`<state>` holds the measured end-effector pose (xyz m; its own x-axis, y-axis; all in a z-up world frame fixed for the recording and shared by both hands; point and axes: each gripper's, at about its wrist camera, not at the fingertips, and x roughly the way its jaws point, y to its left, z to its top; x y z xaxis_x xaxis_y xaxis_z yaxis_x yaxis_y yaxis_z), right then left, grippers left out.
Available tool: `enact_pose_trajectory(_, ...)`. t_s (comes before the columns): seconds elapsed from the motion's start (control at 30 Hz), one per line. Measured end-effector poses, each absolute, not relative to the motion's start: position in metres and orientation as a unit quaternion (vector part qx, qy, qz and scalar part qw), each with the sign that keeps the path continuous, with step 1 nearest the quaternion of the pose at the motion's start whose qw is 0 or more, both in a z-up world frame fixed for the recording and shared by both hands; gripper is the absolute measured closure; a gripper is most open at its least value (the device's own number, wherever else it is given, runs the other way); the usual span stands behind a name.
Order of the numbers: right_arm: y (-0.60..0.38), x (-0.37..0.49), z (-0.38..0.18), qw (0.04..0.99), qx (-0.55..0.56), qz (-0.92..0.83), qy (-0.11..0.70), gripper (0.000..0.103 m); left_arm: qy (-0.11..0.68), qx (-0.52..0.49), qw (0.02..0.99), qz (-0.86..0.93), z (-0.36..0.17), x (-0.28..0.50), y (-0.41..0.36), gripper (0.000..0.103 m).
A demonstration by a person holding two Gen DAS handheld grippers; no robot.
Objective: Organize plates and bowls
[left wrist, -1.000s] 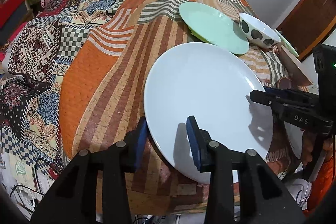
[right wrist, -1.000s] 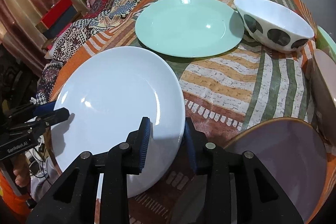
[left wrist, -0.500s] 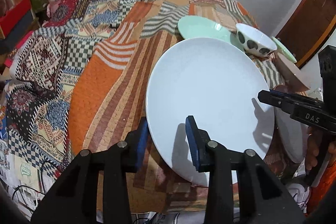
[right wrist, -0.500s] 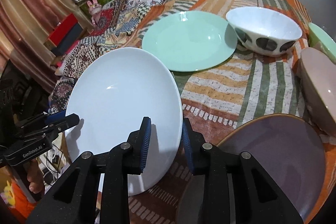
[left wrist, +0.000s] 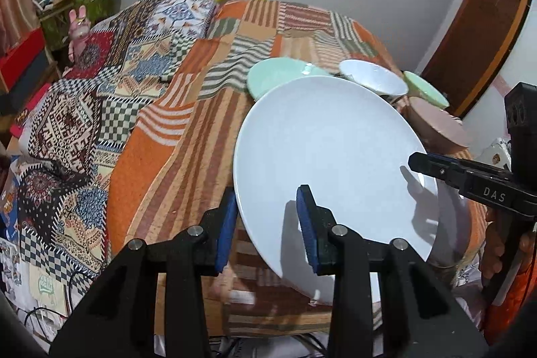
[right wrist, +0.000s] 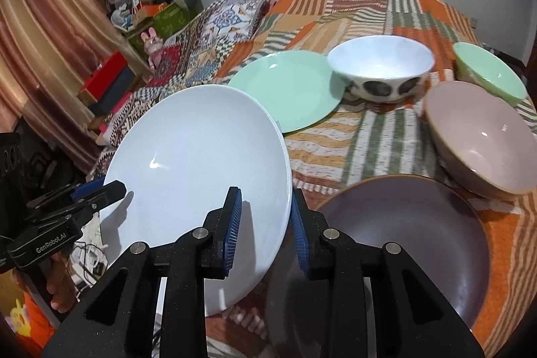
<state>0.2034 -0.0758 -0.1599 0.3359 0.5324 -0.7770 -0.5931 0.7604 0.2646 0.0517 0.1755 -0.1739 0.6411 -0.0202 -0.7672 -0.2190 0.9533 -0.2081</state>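
I have both grippers angled steeply down, each clamped on an opposite rim of the white plate (left wrist: 332,156): left gripper (left wrist: 266,225), right gripper (right wrist: 265,227). The plate is tilted, clear of the patchwork cloth (left wrist: 161,156), near the purple plate (right wrist: 412,230).

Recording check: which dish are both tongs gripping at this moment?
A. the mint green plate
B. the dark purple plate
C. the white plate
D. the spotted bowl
C: the left tongs and the right tongs each clamp an opposite edge of the white plate, which tilts above the patchwork cloth; the other dishes are ungripped.
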Motion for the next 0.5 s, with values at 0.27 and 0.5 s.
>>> enact_pose_trajectory(0.27, -0.111, 0.194, -0.143, 0.833, -0.014, 0.335, 0.440, 0.076, 0.406, -0.123, 0.905, 0.038, -0.155, 0.054, 0.144, 0.067)
enact_pose_trajectory(0.5, -0.144, 0.186, -0.136, 0.846, 0.000, 0.319, 0.427, 0.076, 0.401, -0.102, 0.910, 0.017, -0.145, 0.058, 0.114, 0.067)
